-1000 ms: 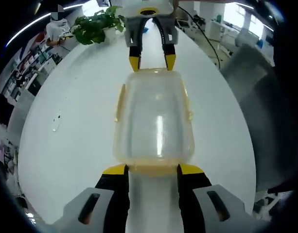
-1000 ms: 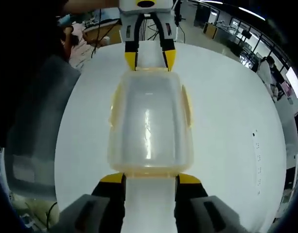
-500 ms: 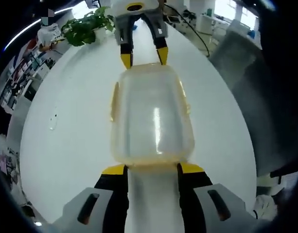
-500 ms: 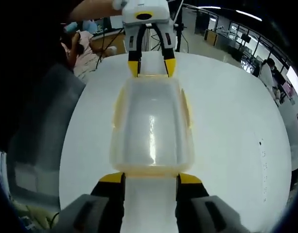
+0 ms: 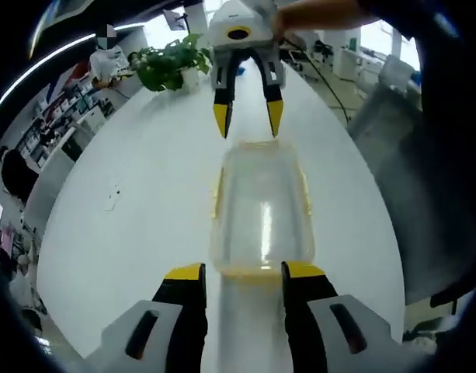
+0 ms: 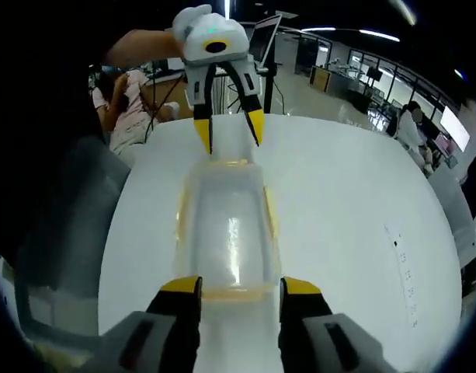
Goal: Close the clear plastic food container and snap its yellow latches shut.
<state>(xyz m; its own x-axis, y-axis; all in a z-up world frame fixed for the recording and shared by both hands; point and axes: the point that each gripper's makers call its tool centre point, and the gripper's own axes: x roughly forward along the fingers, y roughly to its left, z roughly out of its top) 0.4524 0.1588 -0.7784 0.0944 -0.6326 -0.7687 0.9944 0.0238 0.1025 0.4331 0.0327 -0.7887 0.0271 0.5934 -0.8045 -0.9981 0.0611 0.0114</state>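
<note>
The clear plastic food container [image 5: 262, 210] lies on the white table [image 5: 137, 225], lid on, between the two tongs. In the left gripper view the left gripper [image 5: 239, 272] stands apart at its near end, the right gripper [image 5: 248, 116] open beyond the far end. Its yellow latches [image 6: 179, 217] appear folded down, though blur hinders certainty.
</note>
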